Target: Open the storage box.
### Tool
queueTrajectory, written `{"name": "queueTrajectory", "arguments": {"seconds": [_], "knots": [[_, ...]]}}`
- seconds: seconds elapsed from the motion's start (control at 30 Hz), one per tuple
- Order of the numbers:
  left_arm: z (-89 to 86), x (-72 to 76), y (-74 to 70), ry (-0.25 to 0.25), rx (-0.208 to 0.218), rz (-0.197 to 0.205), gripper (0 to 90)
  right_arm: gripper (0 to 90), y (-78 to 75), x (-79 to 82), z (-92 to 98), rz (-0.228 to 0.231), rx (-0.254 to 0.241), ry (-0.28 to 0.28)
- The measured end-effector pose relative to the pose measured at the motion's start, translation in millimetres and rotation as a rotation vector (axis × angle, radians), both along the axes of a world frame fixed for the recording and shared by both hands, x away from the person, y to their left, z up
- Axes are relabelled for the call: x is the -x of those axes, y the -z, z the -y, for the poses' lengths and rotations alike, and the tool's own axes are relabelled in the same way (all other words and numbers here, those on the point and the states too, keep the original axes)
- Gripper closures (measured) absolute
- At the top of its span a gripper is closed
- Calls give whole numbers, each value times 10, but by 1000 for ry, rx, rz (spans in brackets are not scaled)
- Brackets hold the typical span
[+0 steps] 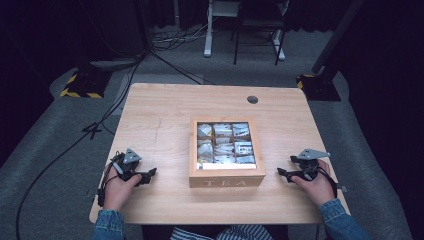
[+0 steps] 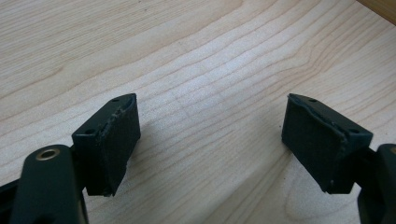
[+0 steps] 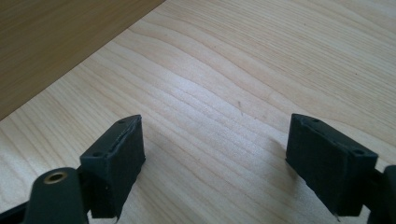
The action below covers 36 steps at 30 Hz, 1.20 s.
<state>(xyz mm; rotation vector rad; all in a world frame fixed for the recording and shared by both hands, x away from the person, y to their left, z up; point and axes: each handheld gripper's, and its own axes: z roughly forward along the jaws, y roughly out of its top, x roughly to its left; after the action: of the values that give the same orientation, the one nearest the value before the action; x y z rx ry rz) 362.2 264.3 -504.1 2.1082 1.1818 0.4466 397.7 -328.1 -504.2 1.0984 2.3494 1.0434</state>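
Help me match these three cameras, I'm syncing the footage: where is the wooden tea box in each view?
High view: the tea box stands mid-table, towards the near edge, with its TEA wall facing the person.
Left gripper view: a sliver of the box's wood in the top right corner.
Right gripper view: its darker wall takes up the upper left corner.
Shared landmark: the pale, grained table that the box stands on.

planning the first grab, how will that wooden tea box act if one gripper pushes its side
The tea box looks rigid, with thick wooden walls, so it would likely slide flat on the smooth table rather than tip. Being low and wide, it probably stays steady. Its glass-like lid may be fragile.
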Motion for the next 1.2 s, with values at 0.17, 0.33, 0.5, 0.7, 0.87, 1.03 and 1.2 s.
{"name": "queueTrajectory", "arguments": {"seconds": [0.17,0.33,0.5,0.7,0.87,1.03,1.2], "knots": [[17,-14,3,-6,1,1,191,193,0,0,0,0,0,0],[27,-18,5,-12,1,1,186,193,0,0,0,-1,1,0],[28,-18,5,-13,0,3,186,194,-1,-1,2,-1,1,0],[49,-18,8,-27,0,5,178,218,-4,6,2,0,0,-4],[56,-21,3,-28,-4,0,174,366,-10,30,6,12,-11,3],[61,-23,5,-27,-3,-1,171,418,-85,53,32,35,-56,16],[61,-22,3,-26,-5,-1,170,414,-190,95,7,55,-73,11]]}}
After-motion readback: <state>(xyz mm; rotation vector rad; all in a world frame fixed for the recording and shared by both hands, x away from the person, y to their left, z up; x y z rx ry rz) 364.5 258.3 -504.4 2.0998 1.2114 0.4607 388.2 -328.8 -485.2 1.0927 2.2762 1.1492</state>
